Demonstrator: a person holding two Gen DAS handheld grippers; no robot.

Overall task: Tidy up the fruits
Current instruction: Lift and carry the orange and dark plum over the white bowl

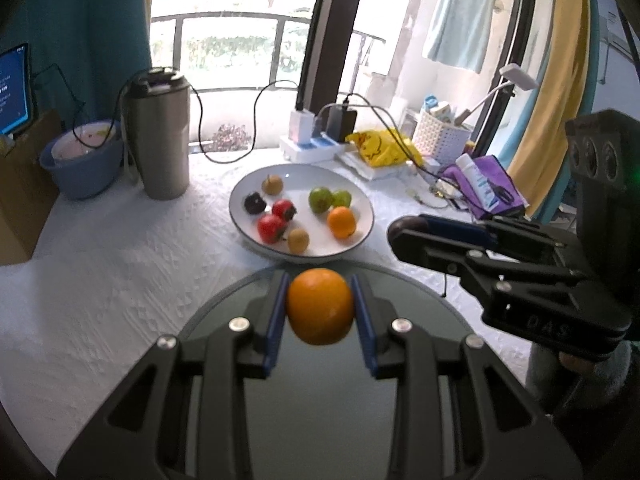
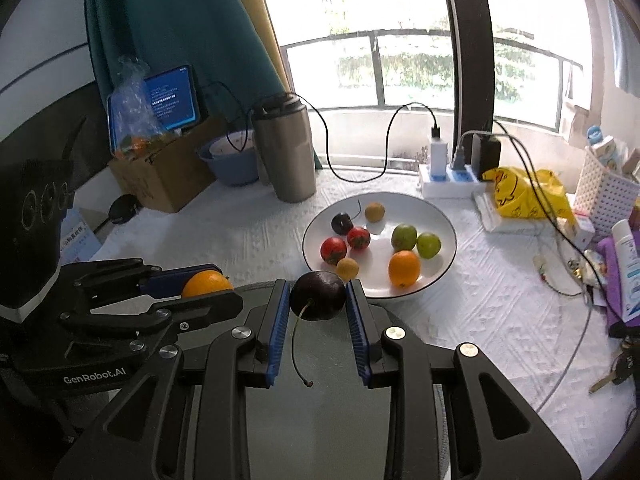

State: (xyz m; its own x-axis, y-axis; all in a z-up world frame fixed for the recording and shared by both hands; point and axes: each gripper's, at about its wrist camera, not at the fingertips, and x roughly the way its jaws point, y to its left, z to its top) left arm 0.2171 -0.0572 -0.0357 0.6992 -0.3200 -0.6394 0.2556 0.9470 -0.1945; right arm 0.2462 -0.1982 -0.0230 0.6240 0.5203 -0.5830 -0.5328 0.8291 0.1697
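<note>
Your table (image 1: 100, 280) wears a white textured cloth, and the white plate (image 2: 444, 220) sits on it just past a dark glass disc (image 1: 320, 420) under both tools. Behind the plate stand a steel tumbler (image 1: 162, 136), a blue bowl (image 1: 82, 168), a power strip (image 2: 448, 184) and a yellow bag (image 2: 524, 192). Your left gripper (image 1: 320, 306) is clenched on an orange (image 1: 320, 306), pinched between its blue pads (image 1: 276, 320) above the disc, just short of the plate's near rim. Your right gripper (image 2: 318, 296) is clenched on a dark cherry (image 2: 318, 296), its stem hanging down between the fingers, also at the plate's near edge. The two tools sit side by side, close together. On the plate you have a second orange (image 2: 405, 268), two green fruits (image 2: 416, 240) touching each other, two red fruits (image 2: 346, 244) also together, another cherry (image 2: 342, 223) beside them, and two small brownish fruits (image 2: 375, 212), one at the far side and one at the near rim
</note>
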